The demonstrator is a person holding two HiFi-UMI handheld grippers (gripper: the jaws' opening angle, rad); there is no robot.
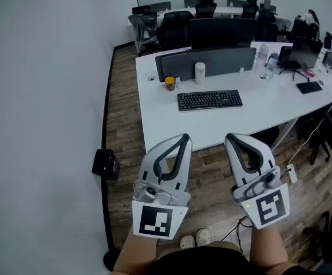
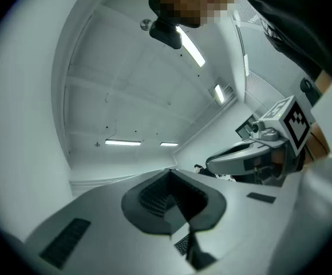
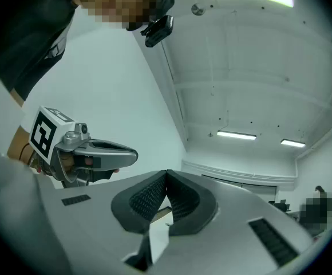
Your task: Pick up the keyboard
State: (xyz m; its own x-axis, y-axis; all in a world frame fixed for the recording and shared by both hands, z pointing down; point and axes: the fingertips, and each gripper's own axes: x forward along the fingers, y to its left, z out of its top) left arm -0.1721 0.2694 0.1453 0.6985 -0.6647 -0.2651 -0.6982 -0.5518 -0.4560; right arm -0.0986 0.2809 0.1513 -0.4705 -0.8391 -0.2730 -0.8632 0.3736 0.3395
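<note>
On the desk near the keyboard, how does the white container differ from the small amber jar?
The white container is taller and plain white; the amber jar is shorter and darker. The white container stands behind the keyboard; the amber jar stands past its left end. Both stand upright on the white desk, before the grey partition.

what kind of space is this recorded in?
Looks like an open-plan office: a long white desk with a black keyboard and a grey divider, and rows of black office chairs behind it.
</note>
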